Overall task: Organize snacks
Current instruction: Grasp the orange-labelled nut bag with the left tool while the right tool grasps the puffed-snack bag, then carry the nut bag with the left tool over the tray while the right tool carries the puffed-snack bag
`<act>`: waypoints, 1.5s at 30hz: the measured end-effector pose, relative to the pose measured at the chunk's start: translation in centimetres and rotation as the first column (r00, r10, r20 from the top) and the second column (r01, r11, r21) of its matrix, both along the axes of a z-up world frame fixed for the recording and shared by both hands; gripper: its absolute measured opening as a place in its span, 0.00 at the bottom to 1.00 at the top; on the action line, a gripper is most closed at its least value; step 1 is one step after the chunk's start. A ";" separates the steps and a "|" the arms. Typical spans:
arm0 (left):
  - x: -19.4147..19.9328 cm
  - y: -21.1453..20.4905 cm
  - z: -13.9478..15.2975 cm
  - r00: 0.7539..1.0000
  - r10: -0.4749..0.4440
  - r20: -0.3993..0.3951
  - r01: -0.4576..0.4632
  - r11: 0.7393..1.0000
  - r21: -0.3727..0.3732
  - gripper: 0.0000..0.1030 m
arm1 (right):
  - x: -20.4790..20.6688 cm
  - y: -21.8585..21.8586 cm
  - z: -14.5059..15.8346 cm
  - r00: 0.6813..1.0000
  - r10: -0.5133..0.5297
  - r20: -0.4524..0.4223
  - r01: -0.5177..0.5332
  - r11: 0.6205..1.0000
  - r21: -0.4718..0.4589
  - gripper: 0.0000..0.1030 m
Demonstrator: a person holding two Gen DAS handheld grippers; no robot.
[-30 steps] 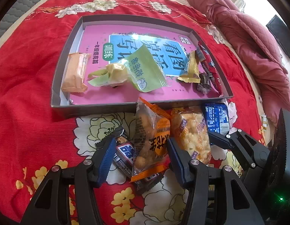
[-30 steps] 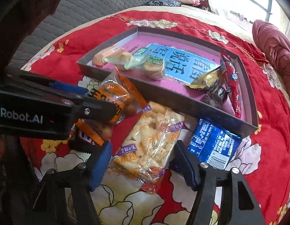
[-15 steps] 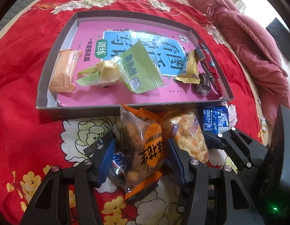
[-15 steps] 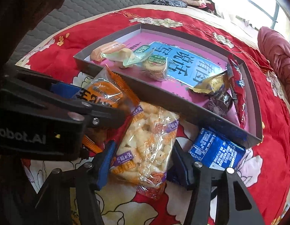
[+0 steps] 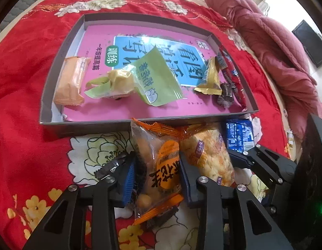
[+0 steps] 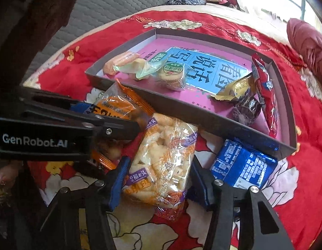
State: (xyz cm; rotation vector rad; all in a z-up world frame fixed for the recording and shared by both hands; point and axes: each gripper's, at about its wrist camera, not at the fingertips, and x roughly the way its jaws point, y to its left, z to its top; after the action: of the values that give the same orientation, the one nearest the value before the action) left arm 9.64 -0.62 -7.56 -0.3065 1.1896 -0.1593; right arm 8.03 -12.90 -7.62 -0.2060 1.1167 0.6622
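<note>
My left gripper (image 5: 159,177) was closing on the orange peanut packet (image 5: 161,166); my right gripper (image 6: 159,179) gripped the rice-cracker bag (image 6: 163,160).

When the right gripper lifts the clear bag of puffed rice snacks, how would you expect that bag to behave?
The puffed snack bag will probably feel light for its size, since it looks full of airy pieces. Its glossy film may slip between the right gripper pads. It is likely to sag at the unsupported far end, and a hard squeeze could crush the pieces.
</note>
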 end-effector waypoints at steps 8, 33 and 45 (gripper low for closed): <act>-1.3 1.3 1.2 1.000 0.029 0.010 -0.028 0.999 -0.034 0.37 | 0.0 -0.5 0.6 0.998 -0.012 -0.056 0.018 0.994 0.112 0.54; -1.8 2.1 4.6 0.995 0.070 0.074 -0.063 0.994 -0.087 0.37 | 0.6 -1.8 3.6 0.999 -0.047 0.004 0.045 0.967 0.250 0.53; -1.5 1.8 5.7 0.992 0.079 0.102 -0.070 0.994 -0.087 0.37 | 0.8 -2.3 4.3 0.998 -0.059 0.013 0.053 0.957 0.286 0.53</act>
State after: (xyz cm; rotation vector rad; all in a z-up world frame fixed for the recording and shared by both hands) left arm 8.10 1.22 -1.87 -0.4105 1.0670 -0.1583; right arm 8.84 -15.24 -3.35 0.0660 0.9900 0.7607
